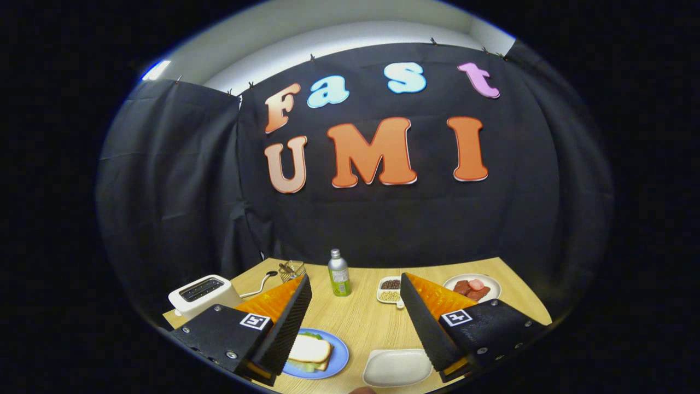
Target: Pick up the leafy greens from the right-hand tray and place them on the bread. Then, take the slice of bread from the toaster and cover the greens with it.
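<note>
Holding our claw (355,323) wide open and empty above the counter (361,320), we see the bread (309,348) over greens (311,334) on the blue plate (339,358) beside its left finger, toaster (203,294) beyond.

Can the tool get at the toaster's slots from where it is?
Probably yes. The tool is open and holds nothing, the toaster stands just beyond its left finger, slots facing up, nothing over them. Whether bread is inside cannot be told.
</note>
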Motion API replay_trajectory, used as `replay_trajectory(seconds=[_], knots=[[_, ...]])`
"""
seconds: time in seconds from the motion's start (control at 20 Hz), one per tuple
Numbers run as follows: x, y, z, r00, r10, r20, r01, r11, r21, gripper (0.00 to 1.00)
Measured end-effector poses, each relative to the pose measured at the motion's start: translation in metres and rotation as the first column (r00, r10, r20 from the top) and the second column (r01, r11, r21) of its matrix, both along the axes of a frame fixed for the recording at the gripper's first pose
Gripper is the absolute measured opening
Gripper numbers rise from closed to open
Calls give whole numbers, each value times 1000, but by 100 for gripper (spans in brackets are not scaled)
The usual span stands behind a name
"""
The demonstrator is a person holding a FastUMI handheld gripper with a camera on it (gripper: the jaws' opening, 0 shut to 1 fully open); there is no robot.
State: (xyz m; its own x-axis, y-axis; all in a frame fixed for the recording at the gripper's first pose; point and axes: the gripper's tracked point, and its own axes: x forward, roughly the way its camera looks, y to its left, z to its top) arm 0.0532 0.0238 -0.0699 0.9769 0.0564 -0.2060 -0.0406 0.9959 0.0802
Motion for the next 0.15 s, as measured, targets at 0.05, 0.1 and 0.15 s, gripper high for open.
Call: replay_trajectory(seconds=[0.05,0.1,0.15], knots=[[-4,-5,10,999,-19,30,19,1000,-17,98],[-9,-10,19,998,-41,57,43,999,-30,98],[-13,-14,28,995,-62,80,66,997,-40,98]])
